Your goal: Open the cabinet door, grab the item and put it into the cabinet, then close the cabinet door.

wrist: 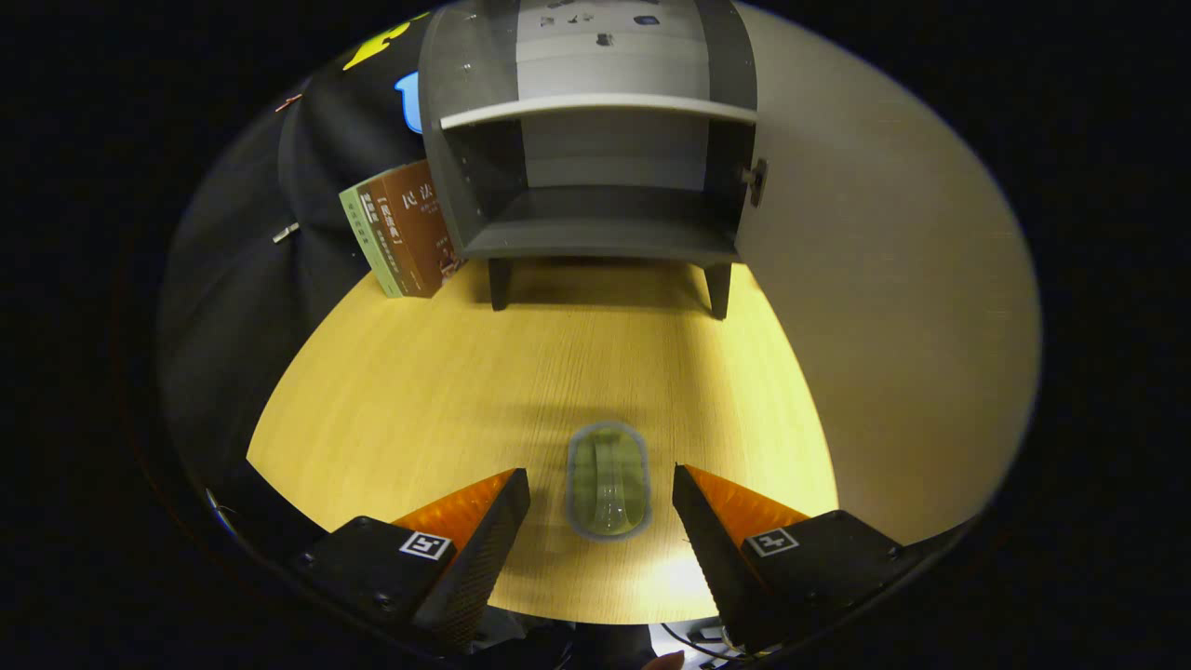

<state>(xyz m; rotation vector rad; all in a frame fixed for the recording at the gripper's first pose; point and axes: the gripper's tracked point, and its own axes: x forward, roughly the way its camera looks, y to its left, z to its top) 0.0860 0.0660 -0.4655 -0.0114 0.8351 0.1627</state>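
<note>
Fingers of my gripper point(602, 498) stand wide apart over the table point(419, 391), holding nothing. Between them, touching neither, I see the item point(608, 479): a small oval green-tinted thing with a grey rim, lying flat on the wood, long side pointing ahead toward the cabinet point(595, 167). What exactly it is I cannot tell.

Well beyond the fingers the cabinet stands on short dark legs at the far side of the table. Its door point(884, 279) is swung open to the right, its pale inner face turned toward me and a hinge point(756, 180) at its inner edge. Inside I see one light shelf point(595, 109) across the upper part and a dark bottom compartment below it with nothing in it. Left of the cabinet, books point(402, 233) lean tilted against its side.
</note>
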